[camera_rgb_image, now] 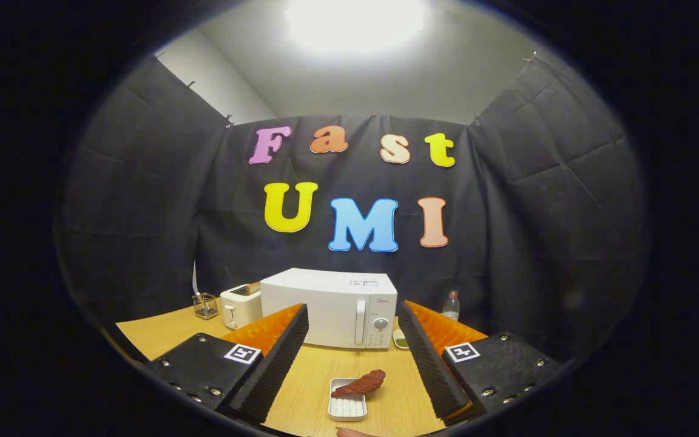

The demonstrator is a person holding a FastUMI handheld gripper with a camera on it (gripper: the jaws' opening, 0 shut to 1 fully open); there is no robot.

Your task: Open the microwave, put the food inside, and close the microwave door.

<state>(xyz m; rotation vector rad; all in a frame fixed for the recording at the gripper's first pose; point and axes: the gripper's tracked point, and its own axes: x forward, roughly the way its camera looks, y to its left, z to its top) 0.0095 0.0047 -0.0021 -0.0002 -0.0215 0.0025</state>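
The claw [352, 355] was spread wide and held nothing, the food [360, 384] lay on a small white tray [347, 406] between its fingers, and the shut microwave [329, 306] stood beyond them on the bench [161, 331].

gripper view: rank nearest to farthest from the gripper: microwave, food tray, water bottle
Gripper is open, holding nothing.
1. Food tray: on the table between the fingers, with the food resting on it.
2. Microwave: beyond the fingertips, door shut.
3. Water bottle: right of the microwave, against the booth wall.
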